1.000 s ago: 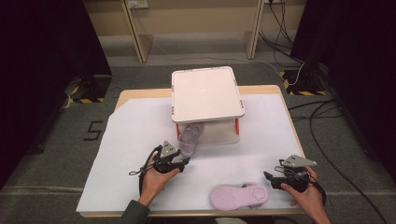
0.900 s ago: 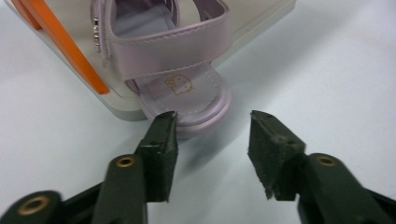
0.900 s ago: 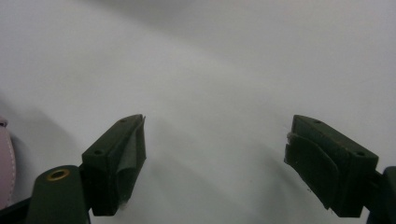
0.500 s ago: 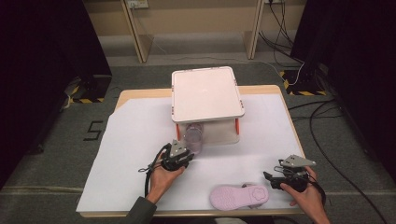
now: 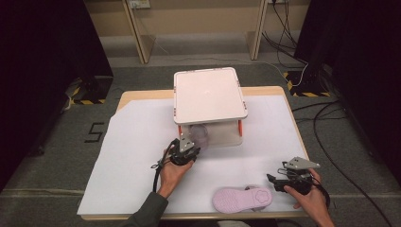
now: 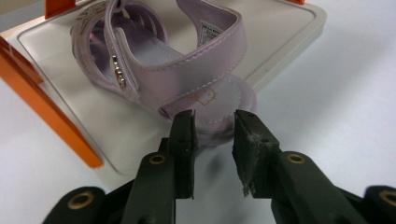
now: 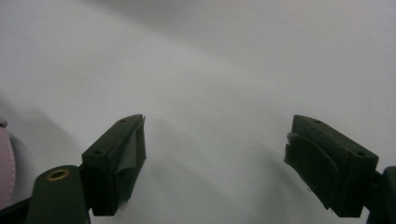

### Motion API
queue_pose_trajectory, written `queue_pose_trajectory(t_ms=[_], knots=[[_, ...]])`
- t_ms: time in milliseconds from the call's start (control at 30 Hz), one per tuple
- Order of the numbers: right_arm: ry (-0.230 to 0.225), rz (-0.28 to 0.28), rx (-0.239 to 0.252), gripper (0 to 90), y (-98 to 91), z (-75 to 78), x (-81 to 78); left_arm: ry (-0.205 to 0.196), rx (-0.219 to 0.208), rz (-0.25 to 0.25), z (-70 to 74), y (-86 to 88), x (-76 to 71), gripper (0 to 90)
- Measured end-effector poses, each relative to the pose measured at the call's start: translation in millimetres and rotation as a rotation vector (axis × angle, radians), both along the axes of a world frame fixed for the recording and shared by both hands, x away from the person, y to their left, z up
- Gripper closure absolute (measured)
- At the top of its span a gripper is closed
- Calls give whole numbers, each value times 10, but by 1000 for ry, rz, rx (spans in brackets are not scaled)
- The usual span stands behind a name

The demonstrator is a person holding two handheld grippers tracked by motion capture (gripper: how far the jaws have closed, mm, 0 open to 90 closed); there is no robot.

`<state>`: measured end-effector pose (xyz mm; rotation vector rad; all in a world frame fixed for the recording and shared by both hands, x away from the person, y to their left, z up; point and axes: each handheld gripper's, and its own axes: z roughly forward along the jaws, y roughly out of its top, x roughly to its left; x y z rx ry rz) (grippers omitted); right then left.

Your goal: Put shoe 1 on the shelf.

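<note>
One lilac strapped sandal (image 6: 187, 84) sits on the white two-tier shelf's (image 5: 210, 94) lower tray at frame centre, left gripper (image 6: 212, 128) jaws released just behind its heel; the second lilac sandal (image 5: 242, 198) waits sole-up at the lower right beside the right gripper (image 7: 217, 154), jaws spread empty

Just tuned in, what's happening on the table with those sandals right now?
A person works with a gripper in each hand. The left gripper is at the heel of a lilac sandal that lies on the lower shelf of a small white rack; its jaws stand narrowly apart with the heel edge at their tips, having just closed in and eased open a little. The right gripper waits open beside the second sandal, which lies sole-up on the white table cover.
</note>
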<state>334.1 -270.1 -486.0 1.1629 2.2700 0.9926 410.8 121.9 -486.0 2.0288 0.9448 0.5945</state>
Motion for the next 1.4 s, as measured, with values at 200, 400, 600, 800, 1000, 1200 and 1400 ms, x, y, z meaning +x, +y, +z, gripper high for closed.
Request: queue_pose_trajectory(t_ms=[200, 400, 600, 800, 1000, 1200, 1400], knots=[[-1, 2, 2, 201, -5, -2, 2, -25, 39, 29, 3, -29, 87, 679], [-1, 3, 1, 202, -9, -1, 1, -33, 49, 62, -14, -3, 152, 668], [-3, -2, 4, 202, -18, -1, 3, -17, 16, 48, 26, 5, 50, 486], [-1, -9, 10, 203, -26, 2, -2, 33, -60, 0, 109, 81, -154, 339], [-4, -12, 24, 207, -58, 6, -2, 66, -133, -34, 186, 196, -356, 262], [-2, -15, 35, 210, -72, 14, -7, 67, -180, -50, 190, 371, -567, 214], [-3, -12, 32, 210, -65, 15, -14, 65, -200, -43, 114, 526, -772, 189]])
